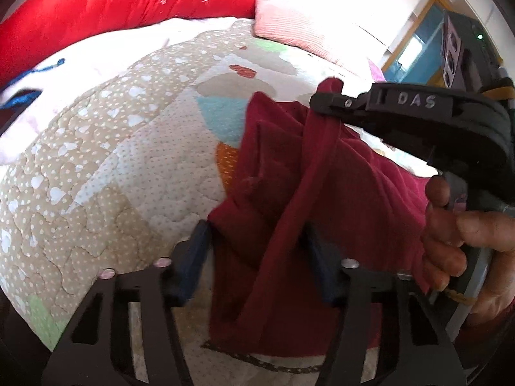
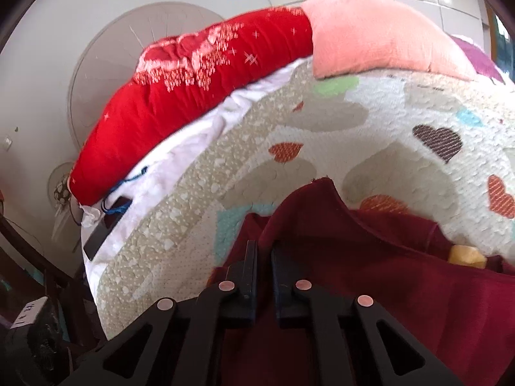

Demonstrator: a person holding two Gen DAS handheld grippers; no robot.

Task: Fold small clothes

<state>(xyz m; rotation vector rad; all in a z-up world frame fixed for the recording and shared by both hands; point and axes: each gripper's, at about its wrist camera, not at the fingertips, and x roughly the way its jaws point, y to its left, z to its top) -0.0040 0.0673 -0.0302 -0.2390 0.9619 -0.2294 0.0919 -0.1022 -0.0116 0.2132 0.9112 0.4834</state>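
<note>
A dark red garment (image 1: 351, 189) lies crumpled on the quilted bed cover. In the left wrist view my right gripper (image 1: 325, 99) is shut on an upper edge of it and holds that edge lifted, so a strip of cloth hangs down. My left gripper (image 1: 257, 257) is open, its fingers on either side of the hanging cloth. In the right wrist view my right gripper (image 2: 264, 247) has its jaws nearly together, pinching the red garment (image 2: 370, 257), which rises to a peak in front of it.
The quilt (image 1: 96, 177) with heart patches covers the bed. A red pillow (image 2: 199, 80) and a pink pillow (image 2: 379, 35) lie at the far edge. A black flat object (image 2: 103, 231) rests on the white sheet at left. A yellow item (image 2: 466, 254) peeks beside the garment.
</note>
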